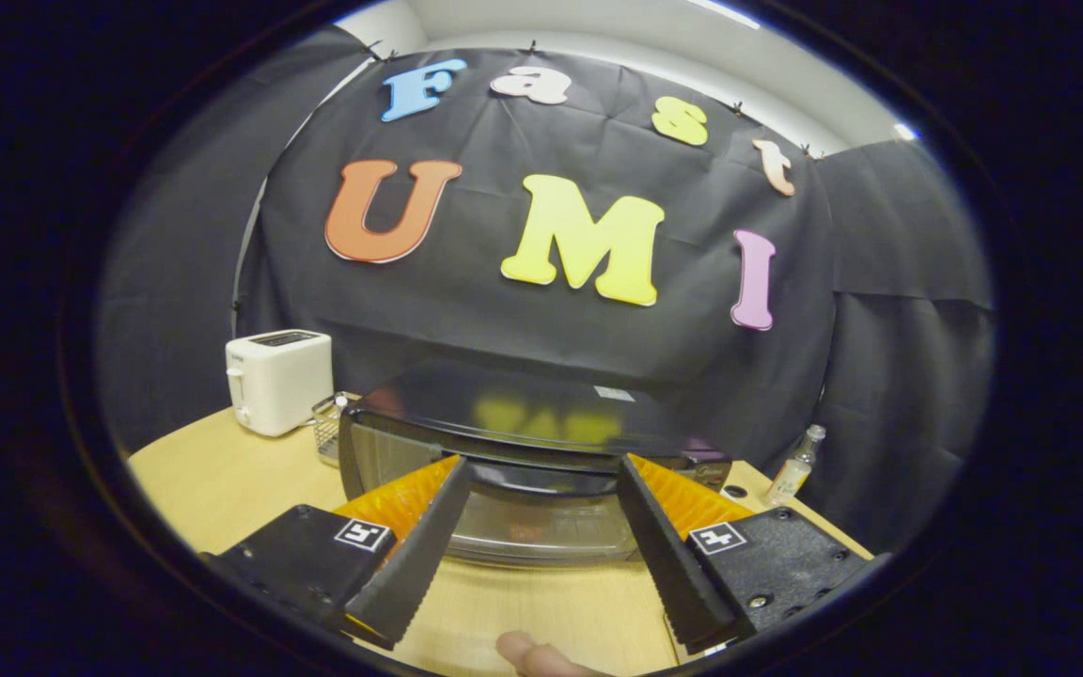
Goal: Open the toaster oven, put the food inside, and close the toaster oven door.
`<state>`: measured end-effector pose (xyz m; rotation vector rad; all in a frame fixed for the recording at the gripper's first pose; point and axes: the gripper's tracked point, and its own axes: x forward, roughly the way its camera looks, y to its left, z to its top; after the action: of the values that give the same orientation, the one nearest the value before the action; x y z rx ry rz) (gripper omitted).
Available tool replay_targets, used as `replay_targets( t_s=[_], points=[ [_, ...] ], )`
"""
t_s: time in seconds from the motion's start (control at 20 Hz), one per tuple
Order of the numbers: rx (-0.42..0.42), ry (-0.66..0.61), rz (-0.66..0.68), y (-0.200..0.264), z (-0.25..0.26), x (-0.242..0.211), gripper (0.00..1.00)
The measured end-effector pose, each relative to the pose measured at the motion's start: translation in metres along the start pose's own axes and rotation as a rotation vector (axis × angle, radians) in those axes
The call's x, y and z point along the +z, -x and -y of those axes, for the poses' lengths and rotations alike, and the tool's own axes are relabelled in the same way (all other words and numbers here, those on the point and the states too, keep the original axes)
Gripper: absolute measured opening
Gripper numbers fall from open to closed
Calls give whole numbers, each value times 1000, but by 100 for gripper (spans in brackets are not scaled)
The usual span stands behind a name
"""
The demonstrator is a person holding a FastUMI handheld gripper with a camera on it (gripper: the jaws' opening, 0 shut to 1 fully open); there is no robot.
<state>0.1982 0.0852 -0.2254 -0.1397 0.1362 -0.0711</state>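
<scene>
— On the tabletop point(222, 480), what stands ahead of the gripper point(541, 470)?

— A black toaster oven point(513, 414) with a glossy top, just beyond the fingers point(429, 527). Its glass door point(541, 527) faces the camera and looks closed. The fingertips sit right at the door's upper edge, about at the dark handle bar point(541, 478) that runs between them.

— Are the fingers on anything?

— No. They stand wide apart, one to each side of the door's middle, with nothing gripped between them. Whether the tips actually touch the door I cannot tell.

— Anything inside the oven?

— Through the glass there is a faint reddish smudge low down, too dim to name. The food itself I cannot make out.

— Other containers?

— A white pop-up toaster point(278, 381) stands at the back left, well apart from the oven. Between it and the oven there is a small wire-mesh basket point(328, 432), partly hidden by the oven's corner; something pale pokes up from it, too small to name. To the right of the oven, near the tabletop's edge, a small clear bottle point(797, 468) stands upright with a label on it, its contents unclear.

— And closest to the camera?

— A fingertip of the person point(532, 653) shows below the fingers, over the bare wood.
</scene>
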Motion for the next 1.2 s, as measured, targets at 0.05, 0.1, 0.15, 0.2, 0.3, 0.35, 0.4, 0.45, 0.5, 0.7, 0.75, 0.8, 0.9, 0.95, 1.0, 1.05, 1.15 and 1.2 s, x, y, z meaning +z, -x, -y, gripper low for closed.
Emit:
replay_targets(
  t_s=[0.05,0.1,0.15,0.2,0.3,0.35,0.4,0.45,0.5,0.7,0.75,0.8,0.9,0.95,1.0,1.05,1.15,1.2],
  points=[
    [8,-28,-1,4,0,4,100],
    [19,-49,-1,11,-1,7,100],
    [29,-69,-4,20,1,12,100],
    [31,-85,2,31,5,17,100],
    [41,-108,28,59,13,31,100],
    [43,-119,47,74,18,39,100],
    [40,-125,65,89,23,46,100],
    [40,-122,86,106,29,56,100],
    [35,-118,106,121,36,65,100],
    [65,-157,129,178,49,92,100],
    [77,-168,138,191,54,100,100],
    [82,-175,146,202,61,106,100],
    [89,-183,151,223,74,113,100],
    [102,-191,157,235,77,115,100],
    [107,-198,167,245,81,118,100],
    [104,-207,183,256,89,119,100],
    [92,-209,213,274,102,122,100],
    [89,-211,227,283,106,122,100]
  ],
)
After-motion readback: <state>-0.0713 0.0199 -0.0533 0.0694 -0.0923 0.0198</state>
